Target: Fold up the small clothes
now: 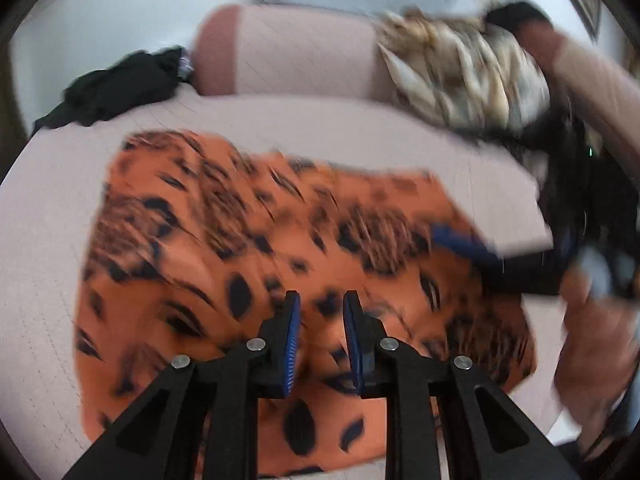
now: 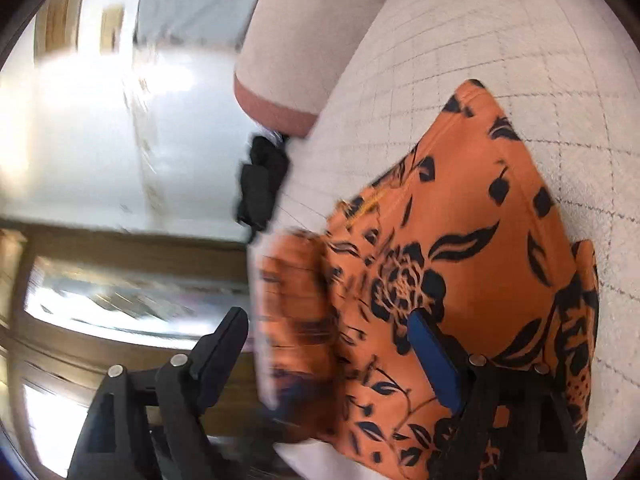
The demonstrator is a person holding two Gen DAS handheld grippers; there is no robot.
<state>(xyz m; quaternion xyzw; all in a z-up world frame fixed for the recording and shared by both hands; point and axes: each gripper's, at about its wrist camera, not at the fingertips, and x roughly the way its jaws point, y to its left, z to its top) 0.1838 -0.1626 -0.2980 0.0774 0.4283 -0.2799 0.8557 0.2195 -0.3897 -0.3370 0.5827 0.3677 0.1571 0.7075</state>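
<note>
At the far left a dark bundle of clothing sits crumpled on the pale checked cushion, right beside the end of a pink bolster with a darker rust-coloured cap.

Moving in, the orange garment with black floral print lies spread across the middle of the cushion, mostly flat, blurred in the left wrist view. In the right wrist view the same orange cloth shows a folded corner pointing toward the far side, and its left edge is bunched up and blurred.

The left gripper hangs over the near part of the orange cloth, its blue-padded fingers drawn close together with a narrow gap and nothing visibly pinched between them; whether the tips touch the fabric I cannot tell.

Further right, the right gripper stands with its jaws spread wide, one finger off the cushion's left edge, the other blue pad over the orange print. Nothing is clamped.

At the far right, a tan and cream patterned garment is heaped against the bolster, and a person's hand grips the other tool's handle.
</note>
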